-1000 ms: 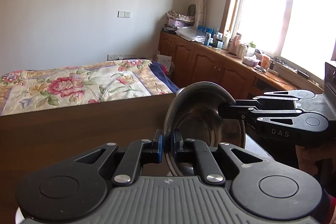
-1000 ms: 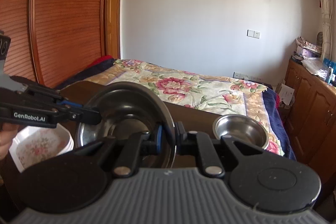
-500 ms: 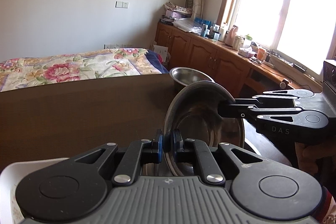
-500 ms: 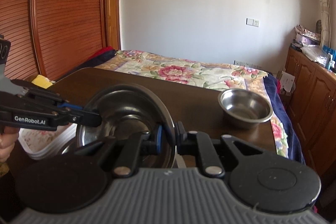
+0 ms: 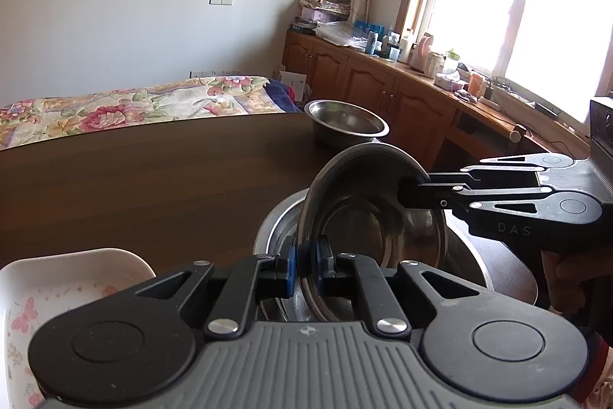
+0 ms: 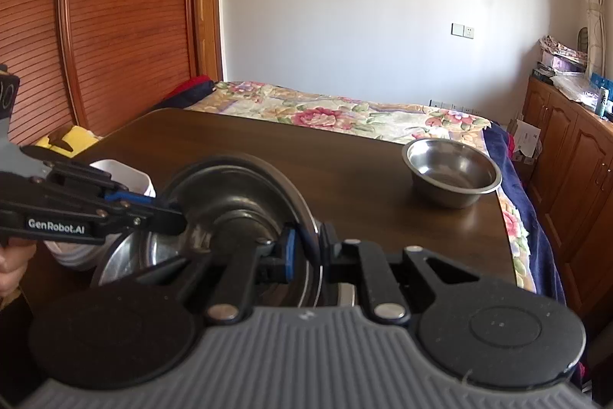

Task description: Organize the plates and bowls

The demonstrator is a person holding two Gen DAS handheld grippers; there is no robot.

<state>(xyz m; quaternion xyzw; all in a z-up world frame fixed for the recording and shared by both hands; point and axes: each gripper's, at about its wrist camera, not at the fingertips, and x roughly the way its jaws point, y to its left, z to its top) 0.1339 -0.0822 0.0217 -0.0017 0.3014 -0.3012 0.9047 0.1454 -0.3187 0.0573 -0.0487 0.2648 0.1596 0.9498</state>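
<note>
Steel bowl (image 5: 367, 217) tilted, its rim clamped by both left hand-held gripper (image 5: 305, 265) and right hand-held gripper (image 6: 306, 248).

Left hand-held gripper (image 5: 305, 269): jaws clamped on a rim. Right hand-held gripper (image 6: 306, 252): jaws clamped on the same rim, opposite side, held level.

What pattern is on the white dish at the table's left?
Pink butterflies and small flowers on the white dish, clearest in the left wrist view.
</note>
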